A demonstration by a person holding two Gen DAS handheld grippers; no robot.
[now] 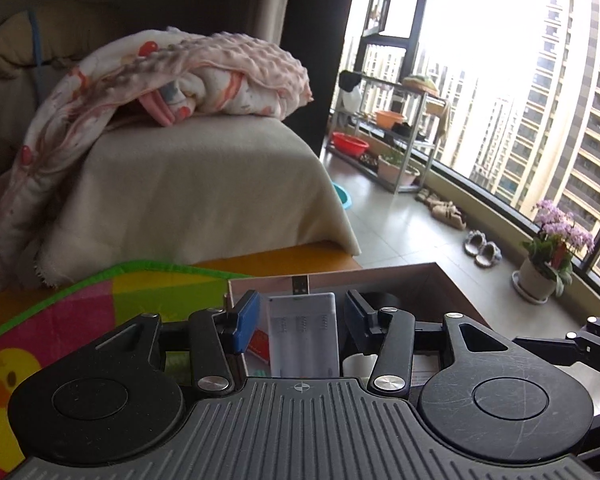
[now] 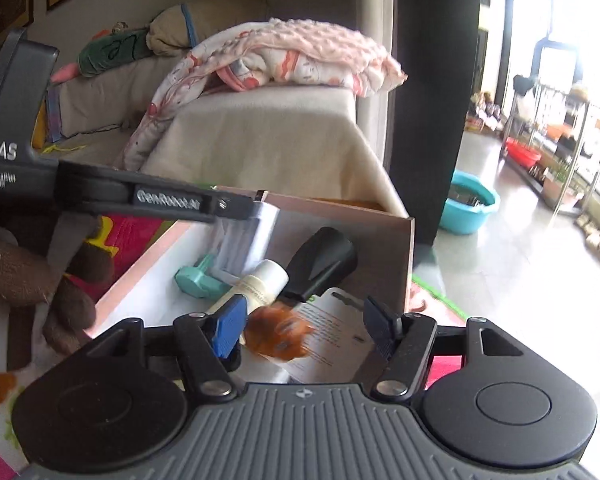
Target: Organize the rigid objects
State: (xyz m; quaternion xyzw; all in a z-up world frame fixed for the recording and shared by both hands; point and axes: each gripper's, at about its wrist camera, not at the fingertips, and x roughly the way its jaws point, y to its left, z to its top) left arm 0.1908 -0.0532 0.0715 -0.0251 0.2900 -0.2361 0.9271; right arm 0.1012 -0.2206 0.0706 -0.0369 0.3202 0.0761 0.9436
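Observation:
A cardboard box (image 2: pixel 379 220) stands on the play mat; its wall also shows in the left wrist view (image 1: pixel 431 284). My left gripper (image 1: pixel 301 312) is open over the box, and a white battery charger (image 1: pixel 303 334) with a USB plug stands between its fingers without touching them; it shows blurred in the right wrist view (image 2: pixel 252 236). My right gripper (image 2: pixel 303 320) is open above the box's near end, with a blurred orange object (image 2: pixel 278 334) between its fingers, apart from both pads. Inside the box lie a black handle-shaped item (image 2: pixel 319 262), a white tube (image 2: pixel 256 286), a teal clip (image 2: pixel 198 280) and a white card (image 2: pixel 331 336).
A colourful play mat (image 1: pixel 80 312) lies under the box. A sofa with a beige cover (image 1: pixel 188 184) and a pink blanket (image 1: pixel 204 68) is behind. A brown plush toy (image 2: pixel 28 276) lies left of the box. A flower pot (image 1: pixel 539 276) and slippers (image 1: pixel 481 246) stand by the window.

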